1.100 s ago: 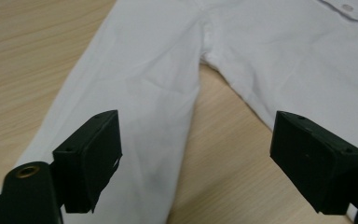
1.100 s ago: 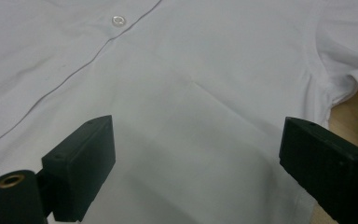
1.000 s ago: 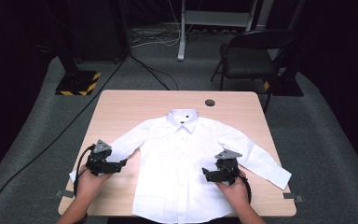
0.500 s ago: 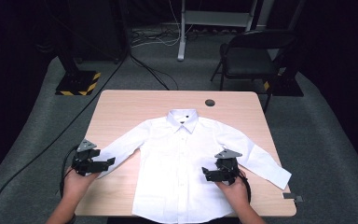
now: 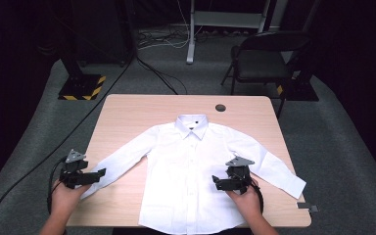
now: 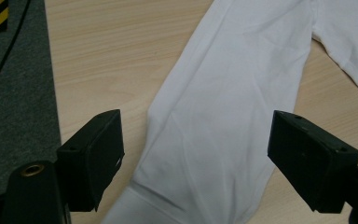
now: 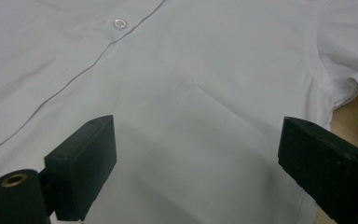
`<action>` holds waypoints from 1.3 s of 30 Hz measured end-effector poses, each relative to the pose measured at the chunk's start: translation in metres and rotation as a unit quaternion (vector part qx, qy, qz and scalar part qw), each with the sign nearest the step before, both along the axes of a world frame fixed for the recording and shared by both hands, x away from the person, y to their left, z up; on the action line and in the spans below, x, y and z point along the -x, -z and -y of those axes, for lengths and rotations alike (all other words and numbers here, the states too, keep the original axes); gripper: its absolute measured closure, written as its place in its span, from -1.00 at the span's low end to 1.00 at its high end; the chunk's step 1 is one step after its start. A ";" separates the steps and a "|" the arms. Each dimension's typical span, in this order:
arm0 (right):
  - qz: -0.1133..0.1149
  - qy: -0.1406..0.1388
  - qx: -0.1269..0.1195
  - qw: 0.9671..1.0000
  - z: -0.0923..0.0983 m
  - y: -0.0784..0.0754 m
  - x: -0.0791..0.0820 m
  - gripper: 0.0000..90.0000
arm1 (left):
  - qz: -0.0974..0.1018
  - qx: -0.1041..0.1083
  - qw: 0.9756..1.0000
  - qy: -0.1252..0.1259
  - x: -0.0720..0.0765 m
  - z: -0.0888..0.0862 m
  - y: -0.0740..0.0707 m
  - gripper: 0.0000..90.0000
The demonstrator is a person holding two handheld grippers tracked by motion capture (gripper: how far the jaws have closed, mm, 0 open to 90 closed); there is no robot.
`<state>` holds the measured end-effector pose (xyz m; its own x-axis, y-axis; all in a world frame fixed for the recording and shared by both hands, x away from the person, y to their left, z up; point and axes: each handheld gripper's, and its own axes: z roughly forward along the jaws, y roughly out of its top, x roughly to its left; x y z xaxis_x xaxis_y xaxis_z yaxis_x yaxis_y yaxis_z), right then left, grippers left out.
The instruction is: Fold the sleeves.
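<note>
A white shirt (image 5: 191,171) lay flat and face up on the wooden bench (image 5: 142,110), buttoned, its collar toward the far edge and both sleeves spread out and down toward the near corners. The left gripper (image 5: 98,174) was held at the near left of the bench, just at the cuff end of the shirt's left-hand sleeve (image 6: 223,121). In the left gripper view its two black jaws stood wide apart, one on either side of the sleeve, with the cloth between them but not pinched; the jaws had just been opening a little further, and they appeared to hover above the fabric rather than press on it, though the angle made that hard to judge. The right gripper (image 5: 217,182) was over the lower right part of the shirt's body, near the other sleeve. In the right gripper view its jaws were likewise spread wide over smooth white cloth, gripping nothing, with a button (image 7: 119,24) and the front placket running off to the upper left and the armpit seam to the right. A small dark round hole (image 5: 220,107) sat in the bench beyond the collar, and a chair (image 5: 267,61) stood on the grey floor behind.
</note>
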<state>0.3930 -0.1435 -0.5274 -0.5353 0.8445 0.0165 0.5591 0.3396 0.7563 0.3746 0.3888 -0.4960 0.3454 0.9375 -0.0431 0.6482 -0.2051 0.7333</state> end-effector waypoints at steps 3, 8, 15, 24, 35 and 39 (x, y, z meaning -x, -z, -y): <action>0.000 -0.002 0.001 1.000 0.000 0.000 0.000 -0.77 | -0.001 -0.003 1.000 -0.010 0.001 -0.005 0.000 -0.62; 0.000 -0.004 0.003 1.000 -0.001 0.000 0.000 -0.77 | -0.021 -0.016 0.999 -0.019 0.003 -0.010 0.005 -0.60; 0.001 -0.006 0.001 1.000 -0.001 -0.001 0.001 -0.77 | -0.035 -0.022 0.999 -0.035 0.013 -0.019 0.009 -0.61; -0.001 -0.011 0.001 1.000 -0.004 0.000 0.001 -0.77 | -0.063 -0.021 0.996 -0.062 0.019 -0.018 0.017 -0.68; -0.001 -0.014 -0.002 1.000 -0.005 0.000 0.002 -0.77 | -0.081 -0.010 0.993 -0.086 0.035 -0.015 0.018 -0.74; -0.001 -0.014 -0.002 1.000 -0.006 0.000 0.003 -0.77 | -0.093 -0.013 0.992 -0.082 0.033 -0.012 0.022 -0.73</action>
<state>0.3905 -0.1379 -0.5269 -0.5585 0.8293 0.0207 0.5506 0.3519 0.7569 0.3412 0.4011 -0.5183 0.1761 0.9821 -0.0666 0.7978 -0.1028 0.5941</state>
